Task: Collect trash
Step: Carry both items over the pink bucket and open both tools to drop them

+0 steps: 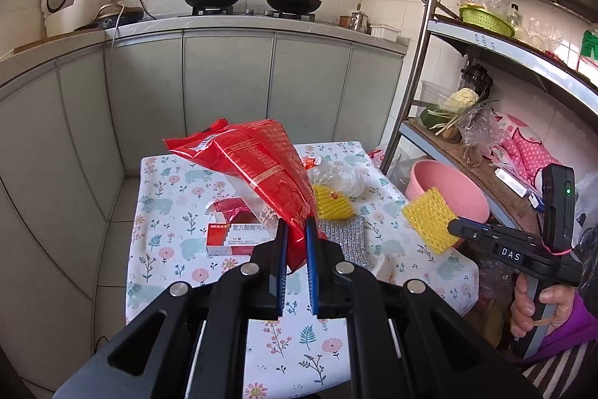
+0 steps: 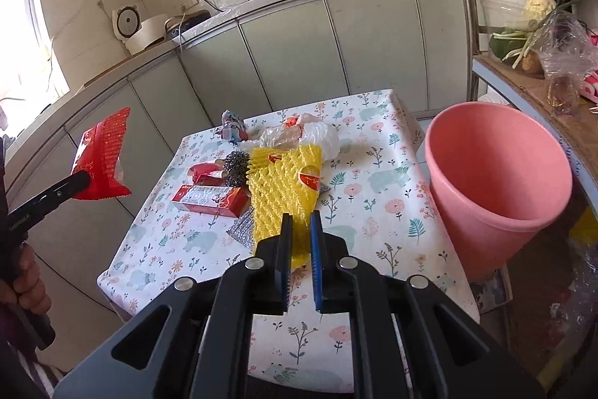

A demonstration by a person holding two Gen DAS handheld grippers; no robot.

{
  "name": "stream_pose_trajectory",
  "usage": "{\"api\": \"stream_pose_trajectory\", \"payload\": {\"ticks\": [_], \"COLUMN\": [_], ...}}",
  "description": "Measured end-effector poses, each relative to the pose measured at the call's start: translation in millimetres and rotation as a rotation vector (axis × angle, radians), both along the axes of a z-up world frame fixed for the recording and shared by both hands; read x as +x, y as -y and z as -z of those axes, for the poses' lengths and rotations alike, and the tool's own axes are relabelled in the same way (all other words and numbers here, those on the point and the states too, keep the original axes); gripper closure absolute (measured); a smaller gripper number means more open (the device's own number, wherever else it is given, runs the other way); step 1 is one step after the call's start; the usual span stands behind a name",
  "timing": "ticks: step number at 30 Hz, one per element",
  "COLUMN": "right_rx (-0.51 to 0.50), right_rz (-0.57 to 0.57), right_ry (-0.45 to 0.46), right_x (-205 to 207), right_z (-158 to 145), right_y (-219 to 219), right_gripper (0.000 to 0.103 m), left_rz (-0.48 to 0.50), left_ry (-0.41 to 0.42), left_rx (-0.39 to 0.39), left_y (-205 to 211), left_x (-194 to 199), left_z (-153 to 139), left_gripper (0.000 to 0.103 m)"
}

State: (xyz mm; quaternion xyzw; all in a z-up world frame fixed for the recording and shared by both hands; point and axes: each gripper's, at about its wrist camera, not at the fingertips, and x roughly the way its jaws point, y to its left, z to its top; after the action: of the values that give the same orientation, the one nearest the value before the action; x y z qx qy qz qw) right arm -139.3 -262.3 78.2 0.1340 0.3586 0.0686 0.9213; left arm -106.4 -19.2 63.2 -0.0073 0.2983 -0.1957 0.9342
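In the left wrist view, the left gripper (image 1: pixel 296 230) is squeezing the bottom end of a red bag (image 1: pixel 261 171), with its jaws nearly together, and is holding the bag up above the table (image 1: pixel 175 212) with the flowery cloth. A red and white box (image 1: pixel 233 239), a silver scrubber (image 1: pixel 345 236) and a clear plastic bag (image 1: pixel 336 176) are lying on the table. On the right, the right gripper (image 1: pixel 454 226) is holding a yellow foam net (image 1: pixel 429 219) in the air, in front of the pink bin (image 1: pixel 448 191). In the right wrist view, the right gripper (image 2: pixel 301 225) is pinching the near edge of the yellow foam net (image 2: pixel 280 189), its jaws almost closed. The pink bin (image 2: pixel 497 189) is standing just beside the table (image 2: pixel 373 197), on the right. Far to the left, the left gripper (image 2: pixel 84 180) is holding the red bag (image 2: pixel 102 156) out past the table's edge.
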Motion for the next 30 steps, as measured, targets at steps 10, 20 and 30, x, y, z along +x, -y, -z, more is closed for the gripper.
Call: {"api": "stream_pose_trajectory", "payload": {"ticks": [10, 20, 30], "right_rx": [-0.013, -0.055, -0.087], "right_rz": [0.102, 0.111, 0.098], "right_ry": [-0.032, -0.034, -0.053], "right_x": [-23.2, -28.2, -16.1], "right_z": [5.8, 8.7, 19.6], "right_y": [21.8, 31.0, 47.2], "right_gripper": [0.094, 0.094, 0.094], "left_rz": [0.110, 0.169, 0.223], "left_ry": [-0.022, -0.002, -0.045], "left_rx": [0.001, 0.039, 0.034], "left_y": [40.6, 75.0, 117.7], "left_x": [13.9, 22.8, 57.2], "left_z": [9.3, 14.4, 25.1], "left_gripper": [0.095, 0.095, 0.095]}}
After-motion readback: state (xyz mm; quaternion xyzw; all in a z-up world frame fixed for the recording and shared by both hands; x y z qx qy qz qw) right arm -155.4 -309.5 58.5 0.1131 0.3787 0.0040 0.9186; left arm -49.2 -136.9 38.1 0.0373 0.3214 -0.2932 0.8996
